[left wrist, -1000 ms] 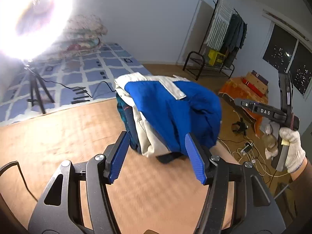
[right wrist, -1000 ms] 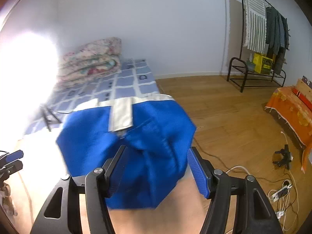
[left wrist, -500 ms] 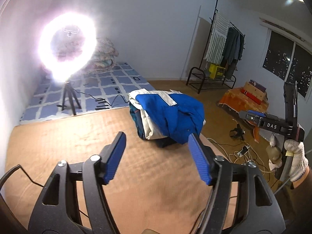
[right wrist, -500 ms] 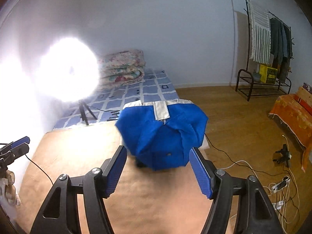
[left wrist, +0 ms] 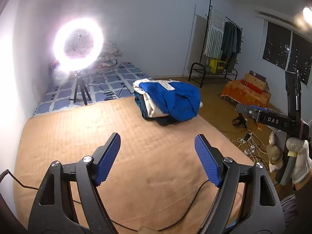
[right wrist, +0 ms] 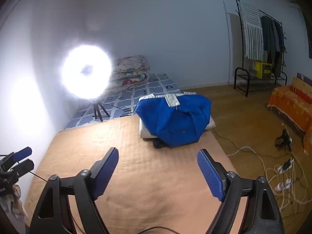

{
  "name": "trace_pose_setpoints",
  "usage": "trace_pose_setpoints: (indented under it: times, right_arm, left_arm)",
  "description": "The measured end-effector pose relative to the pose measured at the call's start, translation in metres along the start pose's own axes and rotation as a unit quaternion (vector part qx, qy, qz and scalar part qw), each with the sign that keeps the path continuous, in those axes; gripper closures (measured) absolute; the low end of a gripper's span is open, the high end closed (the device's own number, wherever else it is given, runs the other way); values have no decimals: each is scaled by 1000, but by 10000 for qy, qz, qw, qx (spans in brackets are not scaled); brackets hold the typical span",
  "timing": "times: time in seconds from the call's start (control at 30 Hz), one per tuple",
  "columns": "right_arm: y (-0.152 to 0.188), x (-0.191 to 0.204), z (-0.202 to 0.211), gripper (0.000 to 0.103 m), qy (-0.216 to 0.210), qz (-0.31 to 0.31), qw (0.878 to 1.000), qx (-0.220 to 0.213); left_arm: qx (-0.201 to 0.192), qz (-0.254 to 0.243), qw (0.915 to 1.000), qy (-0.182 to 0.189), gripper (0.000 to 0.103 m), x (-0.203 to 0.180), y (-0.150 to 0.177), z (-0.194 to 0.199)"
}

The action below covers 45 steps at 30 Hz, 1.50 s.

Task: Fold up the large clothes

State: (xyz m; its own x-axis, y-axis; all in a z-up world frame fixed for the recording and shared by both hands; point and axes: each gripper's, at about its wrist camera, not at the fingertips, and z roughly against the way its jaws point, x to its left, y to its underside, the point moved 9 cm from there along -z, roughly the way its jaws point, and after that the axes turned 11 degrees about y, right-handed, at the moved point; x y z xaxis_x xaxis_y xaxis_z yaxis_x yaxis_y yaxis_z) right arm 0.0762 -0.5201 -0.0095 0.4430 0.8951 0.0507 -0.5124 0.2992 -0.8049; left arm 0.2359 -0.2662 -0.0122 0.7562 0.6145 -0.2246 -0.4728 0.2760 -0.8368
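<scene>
A folded blue garment with a white strip [left wrist: 175,99] lies on top of a small pile of folded clothes at the far right corner of the tan blanket [left wrist: 109,136]. It also shows in the right wrist view [right wrist: 175,119]. My left gripper [left wrist: 157,156] is open and empty, well back from the pile above the blanket. My right gripper [right wrist: 158,169] is open and empty, also back from the pile. The right gripper's body [left wrist: 273,120] shows at the right of the left wrist view, held by a gloved hand.
A bright ring light on a tripod [left wrist: 78,46] stands behind the blanket on a blue patterned mat [left wrist: 97,85]. A clothes rack [left wrist: 222,44], an orange-covered box [left wrist: 243,95] and cables with power strips [right wrist: 282,173] are on the wooden floor at right. A black cable [left wrist: 175,220] crosses the blanket's near edge.
Both grippers have pulled back and up from the blue garment, which now lies on the pile and looks smaller. Both stay open.
</scene>
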Motion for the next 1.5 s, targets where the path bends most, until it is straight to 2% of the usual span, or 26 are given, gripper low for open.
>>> trace_pose_setpoints:
  times: [0.17,0.23,0.43,0.6,0.8,1.5]
  right_arm:
    - [22,7,3,10,210,91,9997,29]
    - [26,8,4,6,263,83,9996,-10]
    - [27,15,15,0,508,135,9982,-296]
    - [21,14,24,0,523,20,9974,-489]
    - [19,13,21,0,519,-9,9974,-496]
    - [27,19,14,0,544,100,9977,-390]
  left_arm:
    - [7,-223,9996,-158,16,-8,11,5]
    - [-3,-374,9989,-268,9,-13,14,8]
    - [-113,-578,9980,-251,0,-29,17,20]
    - [-120,-642,9972,-365,0,-34,22,26]
    - [-100,-634,9962,-581,0,-31,26,27]
    - [-53,-588,9960,-668,0,-27,29,28]
